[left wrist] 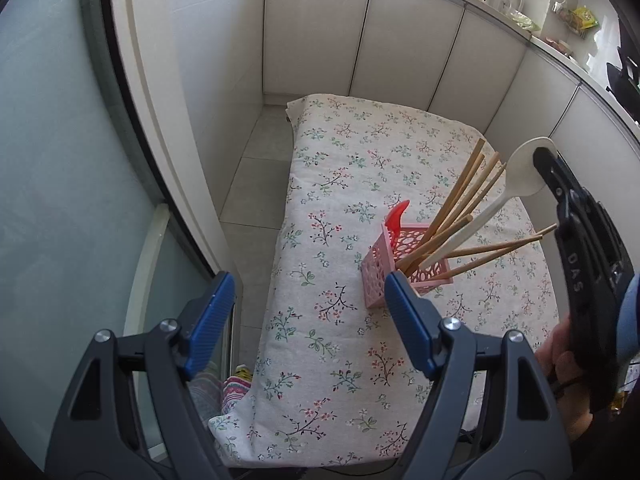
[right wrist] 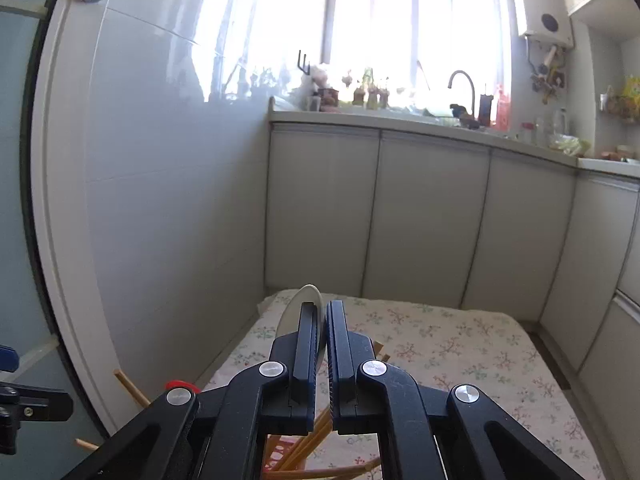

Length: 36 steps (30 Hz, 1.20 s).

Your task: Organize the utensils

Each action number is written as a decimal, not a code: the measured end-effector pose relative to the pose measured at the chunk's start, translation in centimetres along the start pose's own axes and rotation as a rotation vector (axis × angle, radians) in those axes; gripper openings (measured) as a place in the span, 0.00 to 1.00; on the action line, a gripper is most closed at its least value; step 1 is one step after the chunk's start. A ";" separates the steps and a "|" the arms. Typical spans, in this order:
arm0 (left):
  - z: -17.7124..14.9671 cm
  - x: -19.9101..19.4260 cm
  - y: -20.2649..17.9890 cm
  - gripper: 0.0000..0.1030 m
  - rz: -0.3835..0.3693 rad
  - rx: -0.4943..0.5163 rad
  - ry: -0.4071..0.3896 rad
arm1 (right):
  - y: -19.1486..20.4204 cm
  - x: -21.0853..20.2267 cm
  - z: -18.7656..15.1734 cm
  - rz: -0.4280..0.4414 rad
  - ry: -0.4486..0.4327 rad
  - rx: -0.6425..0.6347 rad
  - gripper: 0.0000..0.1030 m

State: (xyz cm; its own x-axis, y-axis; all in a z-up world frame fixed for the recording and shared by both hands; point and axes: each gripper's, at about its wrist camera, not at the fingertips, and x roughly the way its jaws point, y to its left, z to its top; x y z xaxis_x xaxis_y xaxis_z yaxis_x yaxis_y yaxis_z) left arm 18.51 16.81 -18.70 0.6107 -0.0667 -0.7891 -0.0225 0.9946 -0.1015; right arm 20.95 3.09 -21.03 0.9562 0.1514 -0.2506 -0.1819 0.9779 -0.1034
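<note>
A pink perforated basket stands on the floral tablecloth. In it lean several wooden chopsticks, a red utensil and a white spoon. My right gripper is shut on the white spoon's bowl, with the handle down in the basket. In the left wrist view the right gripper shows at the right edge. My left gripper is open and empty, above the table's near left edge, just left of the basket.
White cabinet doors line the far side, with a cluttered counter and a tap under a bright window. A white wall and grey floor tiles lie left of the table.
</note>
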 end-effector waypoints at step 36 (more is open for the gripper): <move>-2.8 -15.1 -13.5 0.99 -0.141 0.097 -0.159 | -14.9 -17.4 6.7 -0.030 0.375 0.289 1.00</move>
State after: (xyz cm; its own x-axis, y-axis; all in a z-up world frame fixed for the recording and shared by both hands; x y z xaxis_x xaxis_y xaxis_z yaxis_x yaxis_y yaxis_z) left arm 7.40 4.17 -7.14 0.7195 -0.1998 -0.6651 0.1436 0.9798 -0.1391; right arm 8.60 -13.15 -8.70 0.8016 0.1120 -0.5873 -0.0336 0.9892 0.1427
